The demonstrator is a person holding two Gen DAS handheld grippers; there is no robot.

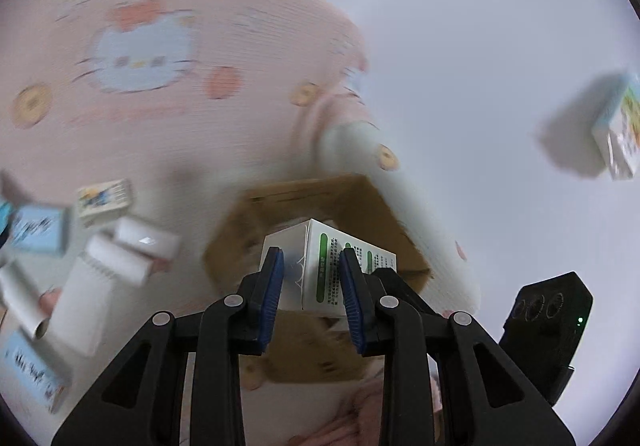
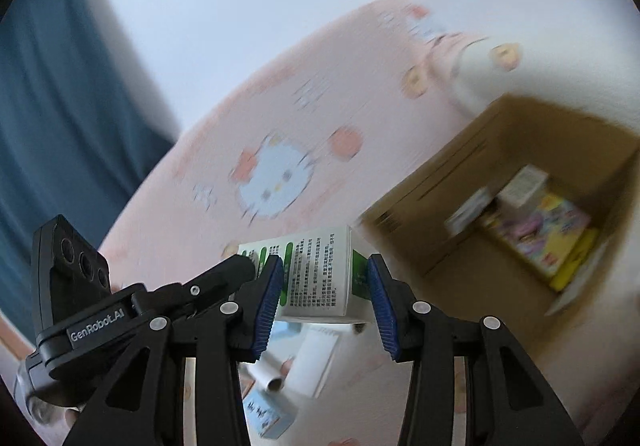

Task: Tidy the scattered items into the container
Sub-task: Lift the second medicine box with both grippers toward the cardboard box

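Observation:
A white carton with green print [image 1: 316,258] hangs in the air, and my left gripper [image 1: 312,286] is shut on it with both blue pads pressed to its sides. In the right wrist view the same carton [image 2: 316,270] sits between the pads of my right gripper [image 2: 324,294], which is shut on it too. My left gripper [image 2: 246,268] reaches its left end there. The open cardboard box [image 1: 320,193] lies just beyond and below the carton. Its inside [image 2: 520,117] holds a colourful book [image 2: 548,230] and small packs.
On the pink cat-print bedspread [image 1: 140,53] lie blue packs [image 1: 40,230], white rolls [image 1: 144,242], a notepad [image 1: 84,302] and a small printed box [image 1: 104,197]. A colourful box [image 1: 616,125] shows at the right edge. A blue curtain [image 2: 60,105] hangs on the left.

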